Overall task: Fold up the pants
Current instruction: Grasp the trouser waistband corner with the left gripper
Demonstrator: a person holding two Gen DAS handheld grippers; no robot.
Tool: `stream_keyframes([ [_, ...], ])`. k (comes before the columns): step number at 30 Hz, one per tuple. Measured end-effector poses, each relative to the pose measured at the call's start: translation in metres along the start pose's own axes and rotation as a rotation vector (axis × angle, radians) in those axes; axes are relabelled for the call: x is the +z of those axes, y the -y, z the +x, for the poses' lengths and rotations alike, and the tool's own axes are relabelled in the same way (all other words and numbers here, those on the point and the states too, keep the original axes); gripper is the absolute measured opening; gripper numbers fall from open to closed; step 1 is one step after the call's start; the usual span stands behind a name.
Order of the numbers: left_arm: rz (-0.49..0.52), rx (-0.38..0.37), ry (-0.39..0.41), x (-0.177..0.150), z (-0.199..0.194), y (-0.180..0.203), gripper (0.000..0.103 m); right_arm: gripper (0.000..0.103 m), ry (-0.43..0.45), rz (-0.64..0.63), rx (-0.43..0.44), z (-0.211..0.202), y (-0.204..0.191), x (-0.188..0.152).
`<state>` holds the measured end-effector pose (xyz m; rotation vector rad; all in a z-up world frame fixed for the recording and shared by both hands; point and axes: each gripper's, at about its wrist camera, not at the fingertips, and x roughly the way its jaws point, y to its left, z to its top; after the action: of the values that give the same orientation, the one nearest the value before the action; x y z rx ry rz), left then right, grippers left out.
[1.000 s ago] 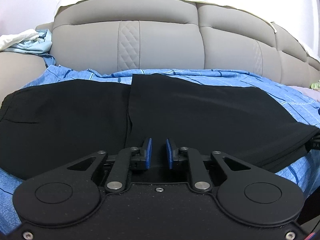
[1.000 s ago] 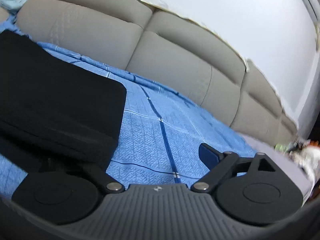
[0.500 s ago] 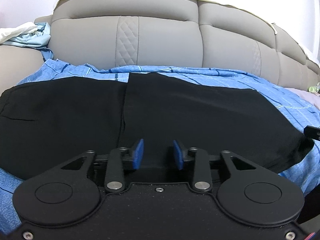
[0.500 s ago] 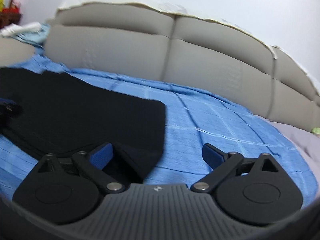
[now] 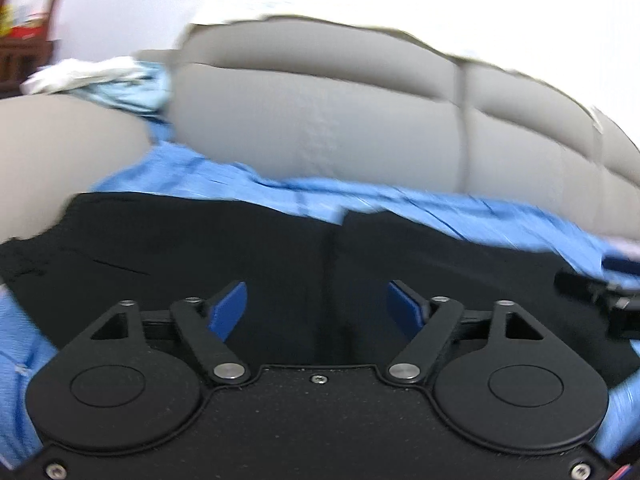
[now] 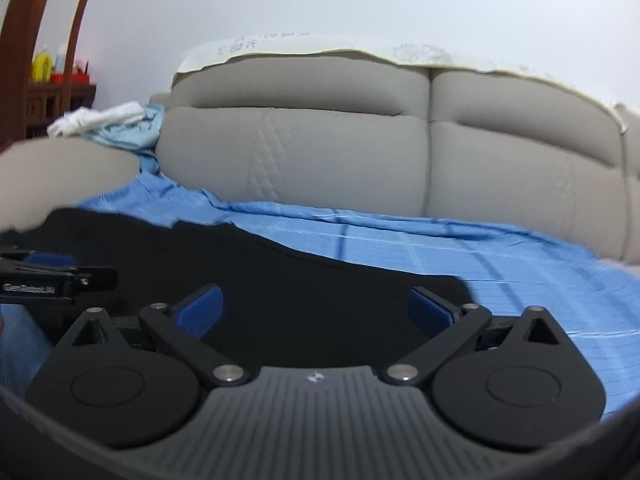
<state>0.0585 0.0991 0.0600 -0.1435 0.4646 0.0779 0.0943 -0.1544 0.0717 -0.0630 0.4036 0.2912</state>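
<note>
Presently, on the sofa: one pair of black pants (image 5: 240, 248), lying flat on a blue checked sheet (image 6: 460, 248) spread over the seat, a folded edge running across the middle in the left wrist view. Left gripper (image 5: 318, 308): jaws spread wide, blue pads (image 5: 228, 310) empty, poised just above the dark cloth. Right gripper (image 6: 316, 312): jaws likewise released, nothing between them, over the pants' right end beside bare sheet. Grey padded sofa back (image 6: 320, 152) behind. White and pale blue garments (image 6: 116, 124) heaped on the armrest. Dark wooden chair (image 6: 48, 20) at far left.
</note>
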Motion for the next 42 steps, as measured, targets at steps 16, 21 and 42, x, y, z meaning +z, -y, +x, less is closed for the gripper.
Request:
stream_keyframes([
  [16,-0.325,0.493,0.1,0.0,-0.017,-0.106,0.088,0.103,-0.115,-0.012,0.092,0.116,-0.099,0.007],
  [21,-0.341,0.517,0.09,-0.002,-0.017,-0.121,0.09,0.103,-0.147,-0.002,0.106,0.124,-0.101,-0.002],
  [42,-0.479,0.433,0.024,-0.001,0.028,-0.166,0.102,0.103,-0.146,-0.001,0.116,0.123,-0.099,-0.003],
])
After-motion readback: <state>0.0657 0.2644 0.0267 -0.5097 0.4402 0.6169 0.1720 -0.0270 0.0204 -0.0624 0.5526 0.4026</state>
